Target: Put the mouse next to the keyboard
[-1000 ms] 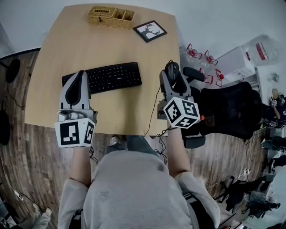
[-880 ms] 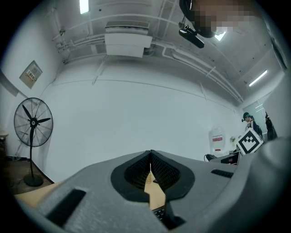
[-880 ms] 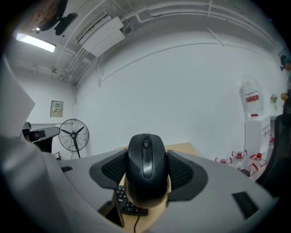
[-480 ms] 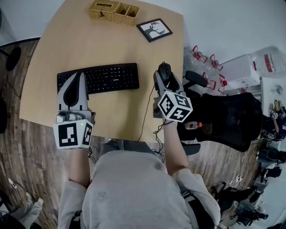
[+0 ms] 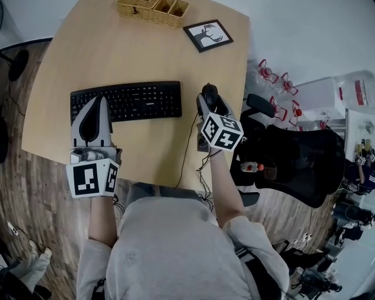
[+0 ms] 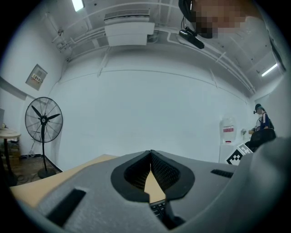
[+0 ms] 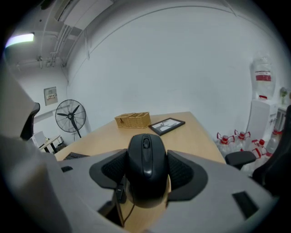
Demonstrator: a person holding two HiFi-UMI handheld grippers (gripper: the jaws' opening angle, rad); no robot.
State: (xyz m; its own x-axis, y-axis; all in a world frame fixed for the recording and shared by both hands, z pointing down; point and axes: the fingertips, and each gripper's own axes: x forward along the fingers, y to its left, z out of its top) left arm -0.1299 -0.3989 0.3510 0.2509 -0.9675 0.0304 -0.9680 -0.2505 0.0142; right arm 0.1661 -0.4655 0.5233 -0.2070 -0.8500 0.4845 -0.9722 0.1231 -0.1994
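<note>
A black wired mouse point(image 7: 146, 169) sits clamped between the pads of my right gripper point(image 7: 146, 170), which is shut on it. From the head view the mouse point(image 5: 210, 94) is over the table to the right of the black keyboard point(image 5: 126, 101), a short gap apart from its right end. Whether it touches the wood I cannot tell. The mouse cable point(image 5: 190, 137) trails back over the near table edge. My left gripper point(image 5: 97, 108) rests over the keyboard's left front corner, shut with nothing in it; its tips meet in the left gripper view point(image 6: 150, 153).
The wooden table point(image 5: 146, 53) carries a wicker basket point(image 5: 153, 8) and a framed picture point(image 5: 208, 34) at the far side. A black office chair point(image 5: 293, 158) and water bottles point(image 5: 275, 76) stand right of the table. A fan point(image 7: 70, 116) stands beyond.
My right gripper has carried the mouse left, nearer the keyboard's right end. The left gripper has stayed over the keyboard's left corner.
</note>
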